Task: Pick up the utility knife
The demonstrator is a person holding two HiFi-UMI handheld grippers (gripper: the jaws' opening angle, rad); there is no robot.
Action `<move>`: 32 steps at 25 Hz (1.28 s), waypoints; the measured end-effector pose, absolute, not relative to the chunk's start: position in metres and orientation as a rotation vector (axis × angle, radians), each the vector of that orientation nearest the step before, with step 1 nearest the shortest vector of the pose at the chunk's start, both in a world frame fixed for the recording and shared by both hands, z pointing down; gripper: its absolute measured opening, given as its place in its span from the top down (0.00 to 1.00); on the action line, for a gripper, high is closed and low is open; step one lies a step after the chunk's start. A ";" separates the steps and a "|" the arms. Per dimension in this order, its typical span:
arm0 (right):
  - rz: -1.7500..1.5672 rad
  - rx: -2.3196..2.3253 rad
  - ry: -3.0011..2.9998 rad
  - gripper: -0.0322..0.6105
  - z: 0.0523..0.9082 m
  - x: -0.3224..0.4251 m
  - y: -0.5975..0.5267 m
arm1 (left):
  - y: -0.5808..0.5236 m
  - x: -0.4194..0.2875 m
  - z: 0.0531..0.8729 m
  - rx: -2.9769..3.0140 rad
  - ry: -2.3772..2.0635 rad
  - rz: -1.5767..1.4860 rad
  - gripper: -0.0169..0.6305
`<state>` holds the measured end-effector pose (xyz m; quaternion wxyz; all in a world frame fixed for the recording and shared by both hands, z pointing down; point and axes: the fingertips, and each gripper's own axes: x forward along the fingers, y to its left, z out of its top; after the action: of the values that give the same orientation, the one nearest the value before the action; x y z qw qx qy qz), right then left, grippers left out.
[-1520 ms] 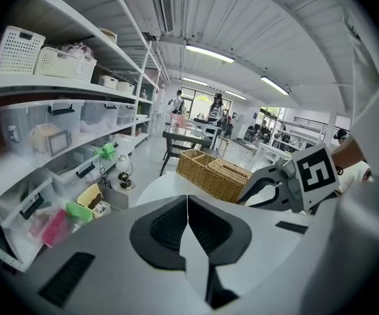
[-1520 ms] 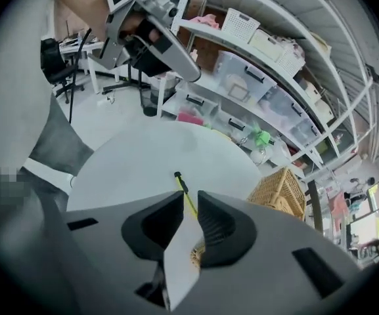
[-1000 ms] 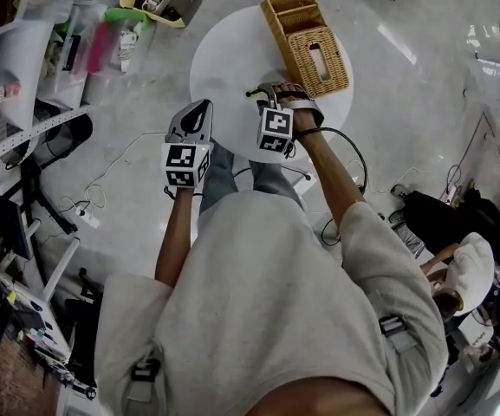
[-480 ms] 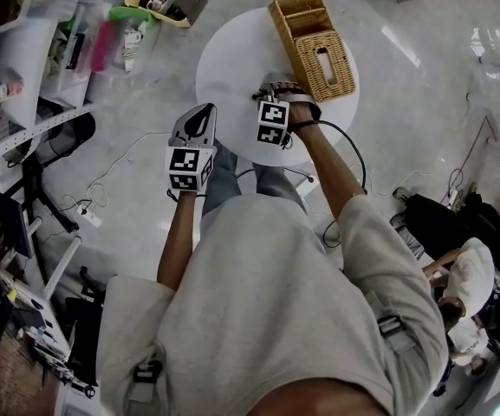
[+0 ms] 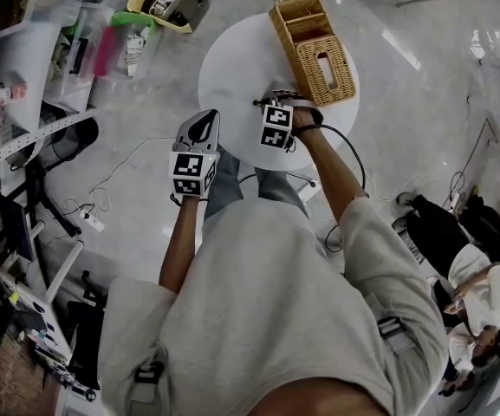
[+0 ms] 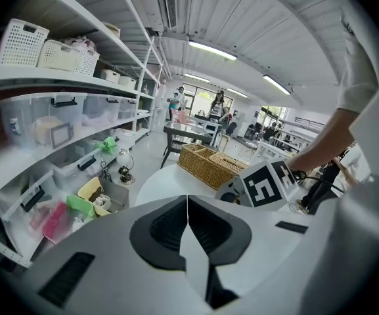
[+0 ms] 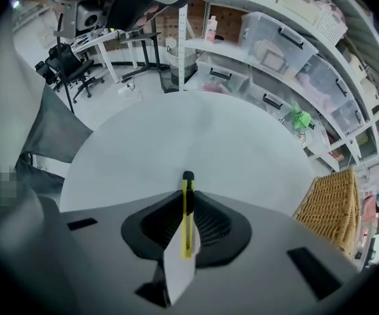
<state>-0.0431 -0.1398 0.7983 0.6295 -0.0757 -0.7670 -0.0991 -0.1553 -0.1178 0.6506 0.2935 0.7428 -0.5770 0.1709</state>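
Looking down from the head view, we see the shelving (image 5: 33,50) with its clear storage bins filling the 9 to 11 o'clock side of the room. The round white table (image 5: 232,68) stands at 12 o'clock in front of us. On its top, towards 1 o'clock from the centre, lies the wicker basket (image 5: 314,46), with one open compartment and one lidded one with a slot.

Our left gripper (image 5: 202,124) hangs just off the table's 8 o'clock edge, apart from everything on it. In the left gripper view its pads meet along one thin line with nothing between them.

Our right gripper (image 7: 188,197) points steeply down over the table's 6 o'clock part, well clear of the basket. Its jaws have just been closing, and they now pinch the utility knife (image 7: 187,225), which stands edge-on in the narrow gap. The pads press on both of its flat sides.

The knife has a slim yellow body. Its black end (image 7: 187,176) sticks out past the fingertips towards 12 o'clock in the right gripper view, against the white tabletop. We cannot tell whether that end touches the table or has left it.
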 end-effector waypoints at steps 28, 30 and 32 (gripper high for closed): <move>0.449 0.579 -2.187 0.84 0.705 -0.030 -0.175 | -0.138 -0.148 0.636 2.039 -1.543 0.474 0.94; 0.496 0.639 -2.204 0.84 0.698 -0.025 -0.177 | -0.139 -0.149 0.635 2.038 -1.543 0.479 0.94; 0.540 0.695 -2.217 0.84 0.693 -0.020 -0.178 | -0.141 -0.150 0.633 2.040 -1.546 0.479 0.94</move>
<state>-0.0201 -0.1781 0.6930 0.3691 0.2709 -0.8638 0.2102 -0.1502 -0.1407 0.6331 0.2655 0.7552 -0.5724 0.1773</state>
